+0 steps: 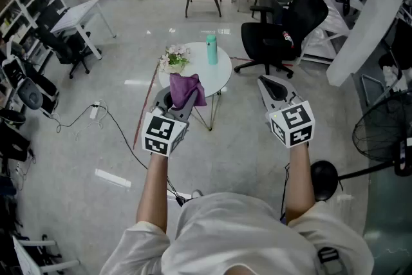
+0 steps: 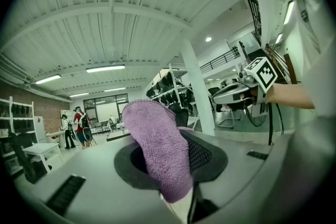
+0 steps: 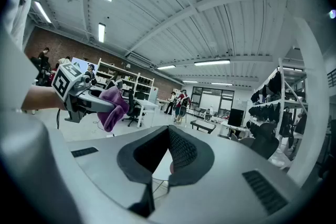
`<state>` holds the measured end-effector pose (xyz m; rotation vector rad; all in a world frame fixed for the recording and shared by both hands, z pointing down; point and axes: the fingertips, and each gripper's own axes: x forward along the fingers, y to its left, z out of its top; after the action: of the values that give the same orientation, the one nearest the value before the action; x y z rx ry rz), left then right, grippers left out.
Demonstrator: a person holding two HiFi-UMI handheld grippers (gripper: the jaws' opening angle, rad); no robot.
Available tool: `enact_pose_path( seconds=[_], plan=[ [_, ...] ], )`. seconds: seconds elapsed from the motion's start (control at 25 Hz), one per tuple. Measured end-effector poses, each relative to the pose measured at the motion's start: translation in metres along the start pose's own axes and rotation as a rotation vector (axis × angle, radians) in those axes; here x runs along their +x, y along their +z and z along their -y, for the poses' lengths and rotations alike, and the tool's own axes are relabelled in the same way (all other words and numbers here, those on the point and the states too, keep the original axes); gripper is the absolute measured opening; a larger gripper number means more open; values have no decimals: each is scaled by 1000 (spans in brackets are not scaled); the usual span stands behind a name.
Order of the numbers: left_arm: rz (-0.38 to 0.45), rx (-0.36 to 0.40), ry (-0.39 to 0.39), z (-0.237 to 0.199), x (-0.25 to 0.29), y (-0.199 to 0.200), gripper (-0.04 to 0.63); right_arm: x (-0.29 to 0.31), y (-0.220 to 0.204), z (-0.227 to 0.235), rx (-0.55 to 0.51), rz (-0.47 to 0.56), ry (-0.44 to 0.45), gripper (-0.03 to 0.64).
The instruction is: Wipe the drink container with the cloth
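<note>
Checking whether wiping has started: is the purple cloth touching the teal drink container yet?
No, in the head view the cloth hangs from the left tool, clear of the drink container standing on the round table.

Ceiling strip lights [image 2: 105, 68] give bright, even light; both gripper views bulge, black at the corners.

On surface [image 1: 222, 74]: bottle [image 1: 212, 49], w/ flowers [image 1: 174, 60] at its 9 o'clock; cloth [image 1: 187, 88] in left hand-held gripper [image 1: 175, 98], surface's 6 o'clock.
</note>
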<state>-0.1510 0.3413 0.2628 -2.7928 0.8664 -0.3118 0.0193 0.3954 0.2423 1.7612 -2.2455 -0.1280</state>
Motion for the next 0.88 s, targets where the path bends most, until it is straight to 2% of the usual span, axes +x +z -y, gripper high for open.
enact_pose_path(
  seconds=[0.12,0.24,0.36,0.48,0.6,0.72,0.88],
  plan=[
    [-7,-4,13,4,3,-2,118,1,-2,4,-10,9,4,11],
    [-19,-3,35,21,14,-9,118,-8,-14,24,43,54,-3,14],
    [-40,-3,55,39,27,-14,118,-12,-28,46,9,58,-15,14],
    [-62,-16,72,41,44,-16,118,-6,-39,60,36,58,48,14],
    [-66,-13,64,32,53,-19,118,6,-41,62,104,72,91,14],
    [-61,-11,51,8,56,-30,118,32,-42,49,108,57,98,14],
    [-55,-16,31,-30,120,-44,118,94,-55,81,98,35,102,12]
  ],
)
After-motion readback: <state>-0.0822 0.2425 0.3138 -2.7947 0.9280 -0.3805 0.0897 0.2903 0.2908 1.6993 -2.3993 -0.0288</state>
